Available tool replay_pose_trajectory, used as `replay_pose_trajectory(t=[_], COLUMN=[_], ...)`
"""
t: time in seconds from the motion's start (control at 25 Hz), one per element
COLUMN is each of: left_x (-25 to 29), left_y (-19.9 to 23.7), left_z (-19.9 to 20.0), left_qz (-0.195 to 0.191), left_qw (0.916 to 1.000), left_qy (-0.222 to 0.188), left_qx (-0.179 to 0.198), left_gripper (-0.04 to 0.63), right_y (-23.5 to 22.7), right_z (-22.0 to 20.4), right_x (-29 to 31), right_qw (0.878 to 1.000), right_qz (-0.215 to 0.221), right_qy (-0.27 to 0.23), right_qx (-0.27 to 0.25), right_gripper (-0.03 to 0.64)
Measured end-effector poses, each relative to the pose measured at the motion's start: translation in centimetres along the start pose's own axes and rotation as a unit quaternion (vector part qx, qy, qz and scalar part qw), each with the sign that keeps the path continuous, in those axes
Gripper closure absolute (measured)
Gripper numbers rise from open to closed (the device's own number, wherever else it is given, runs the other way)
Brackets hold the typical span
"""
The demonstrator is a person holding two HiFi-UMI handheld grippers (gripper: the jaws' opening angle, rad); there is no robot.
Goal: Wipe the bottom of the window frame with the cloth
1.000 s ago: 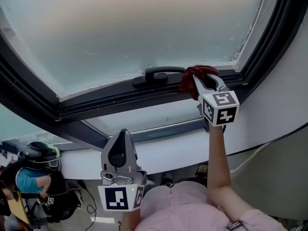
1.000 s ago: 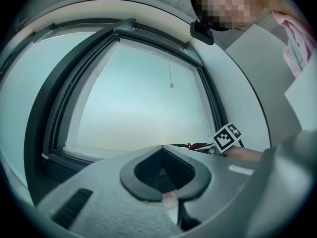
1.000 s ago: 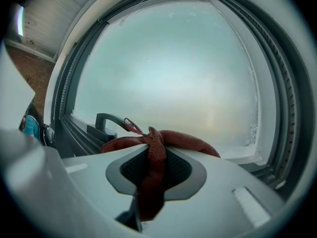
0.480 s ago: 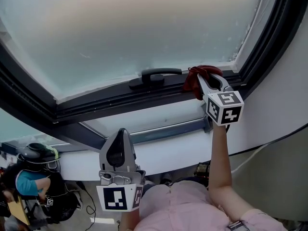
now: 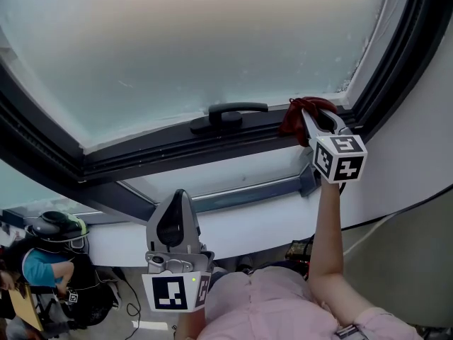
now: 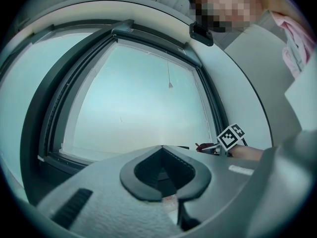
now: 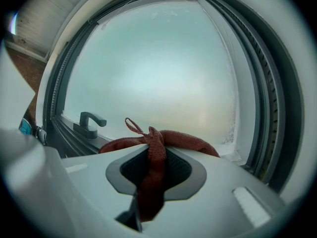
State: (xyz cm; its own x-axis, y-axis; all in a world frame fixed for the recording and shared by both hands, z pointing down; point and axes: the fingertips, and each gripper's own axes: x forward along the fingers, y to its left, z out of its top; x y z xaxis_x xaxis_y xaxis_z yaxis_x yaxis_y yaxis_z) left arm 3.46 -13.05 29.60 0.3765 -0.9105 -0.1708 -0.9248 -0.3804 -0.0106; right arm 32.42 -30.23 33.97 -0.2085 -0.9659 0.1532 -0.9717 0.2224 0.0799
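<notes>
Window frame, dark and wide, runs across the head view, its bottom rail under a large frosted pane. The cloth lies against this bottom rail, close to the frame's right-hand corner.

The right gripper reaches up to the rail on an outstretched arm. Compared with a second ago it sits further right along the rail, and the gap between it and the handle is wider than before. The left gripper hangs low in front of the person's pink shirt, in the same place as in the earlier frames. In the left gripper view its jaws are together with nothing between them.

The window handle sits on the bottom rail, left of the right gripper and now clearly apart from it.

The red cloth is clamped between the right gripper's jaws. In the right gripper view it is bunched over the jaw tips, with a strip hanging down through the gap and a small loop sticking up. It has shifted right together with the gripper
</notes>
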Motion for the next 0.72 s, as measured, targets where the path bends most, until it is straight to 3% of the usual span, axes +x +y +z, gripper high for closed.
replay_pose_trajectory(t=[0.72], left_x=[-0.1], left_y=[0.8], left_z=[-0.2], left_qz=[0.018], left_qw=[0.9998], left_qy=[0.002], left_qx=[0.002], left_gripper=[0.601], right_y=[-7.1], right_z=[-0.8], right_x=[-0.6], right_qw=[0.998], right_qz=[-0.063], right_qy=[0.006], right_qx=[0.015], right_gripper=[0.537])
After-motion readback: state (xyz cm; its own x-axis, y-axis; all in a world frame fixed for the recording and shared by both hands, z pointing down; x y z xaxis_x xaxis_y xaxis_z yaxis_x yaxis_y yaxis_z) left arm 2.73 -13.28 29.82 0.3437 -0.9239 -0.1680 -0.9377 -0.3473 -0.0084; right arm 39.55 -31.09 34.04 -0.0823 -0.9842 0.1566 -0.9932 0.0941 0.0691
